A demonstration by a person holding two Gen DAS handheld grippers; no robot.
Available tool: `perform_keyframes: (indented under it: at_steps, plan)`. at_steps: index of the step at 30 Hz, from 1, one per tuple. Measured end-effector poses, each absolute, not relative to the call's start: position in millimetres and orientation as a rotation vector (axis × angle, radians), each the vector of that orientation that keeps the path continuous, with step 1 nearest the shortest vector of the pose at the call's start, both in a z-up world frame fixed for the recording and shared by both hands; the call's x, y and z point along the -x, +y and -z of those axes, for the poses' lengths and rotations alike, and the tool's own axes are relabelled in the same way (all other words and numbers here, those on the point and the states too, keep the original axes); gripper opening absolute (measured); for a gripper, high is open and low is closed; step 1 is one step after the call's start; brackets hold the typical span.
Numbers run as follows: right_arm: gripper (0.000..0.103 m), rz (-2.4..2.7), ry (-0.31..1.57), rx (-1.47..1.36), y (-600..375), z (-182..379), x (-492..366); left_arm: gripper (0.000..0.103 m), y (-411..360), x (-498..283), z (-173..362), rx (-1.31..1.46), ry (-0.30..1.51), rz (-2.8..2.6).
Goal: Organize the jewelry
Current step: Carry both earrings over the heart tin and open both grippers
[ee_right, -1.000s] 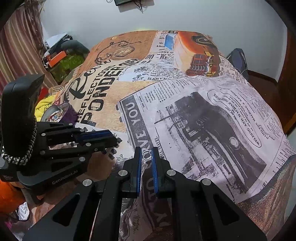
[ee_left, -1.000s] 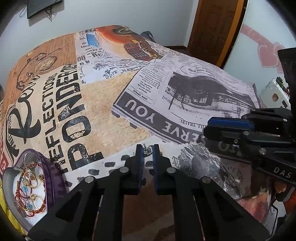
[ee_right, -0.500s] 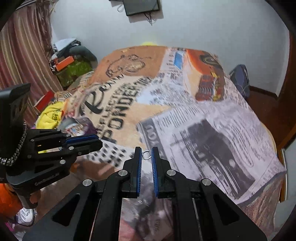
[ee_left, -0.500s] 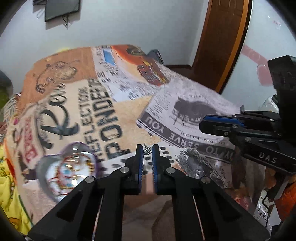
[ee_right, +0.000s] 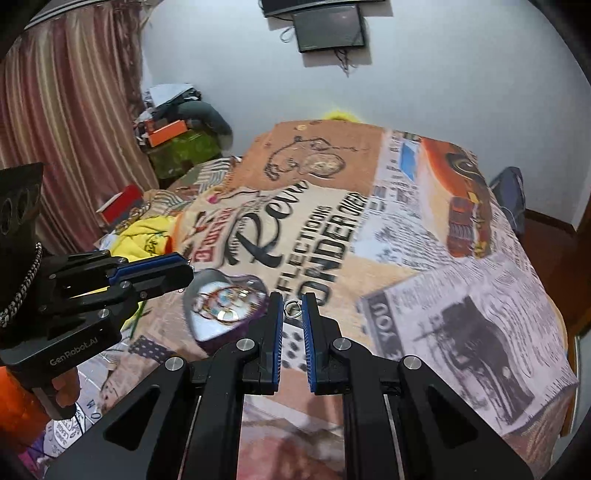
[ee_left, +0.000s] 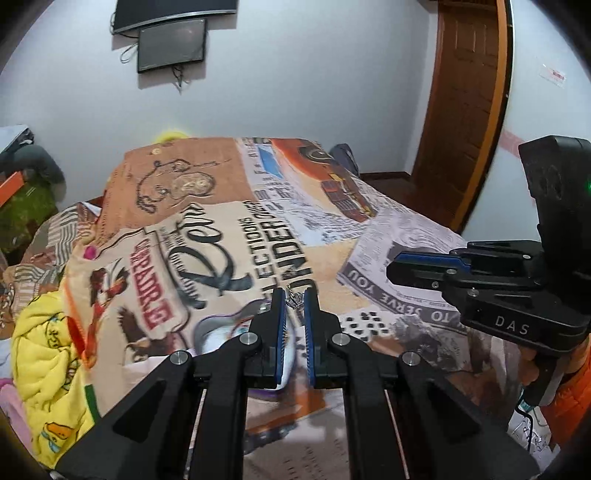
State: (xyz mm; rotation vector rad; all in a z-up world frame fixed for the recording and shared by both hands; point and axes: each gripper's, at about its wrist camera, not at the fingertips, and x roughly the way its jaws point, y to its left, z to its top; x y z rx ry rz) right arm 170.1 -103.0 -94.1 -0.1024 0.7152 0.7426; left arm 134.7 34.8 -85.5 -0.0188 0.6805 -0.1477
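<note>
**Two small silver pieces held above a printed bedspread**

The left gripper pinches a small silver charm-like jewelry piece at the very tips of its blue-padded fingers. It hangs above the heart-shaped purple jewelry box, whose white lining carries a tangle of gold, red and blue pieces; in the left wrist view only the box's rim peeks out behind the fingers.

The right gripper is clamped on a small silver ring, held between its fingertips just right of the box, over the newspaper-print bedspread.

The bedspread's lettering reads "FLECTIONS", "PONDER OVER" and "YOU", with "TO SERVE YOU" legible in the left wrist view. The body of the left tool is marked "GenRobot.AI"; the right tool's body shows "DAS".

A dark wall-mounted screen hangs on the white wall, striped curtains stand to one side, and a brown wooden door stands at the other.
</note>
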Motion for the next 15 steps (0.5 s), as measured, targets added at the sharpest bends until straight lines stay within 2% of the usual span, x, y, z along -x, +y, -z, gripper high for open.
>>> perform_keyframes:
  at_steps: [15]
  plan:
    - [0.009,-0.843,0.769,0.139,-49,118,-163,0.008,75,-125,118,0.091,0.748,0.114]
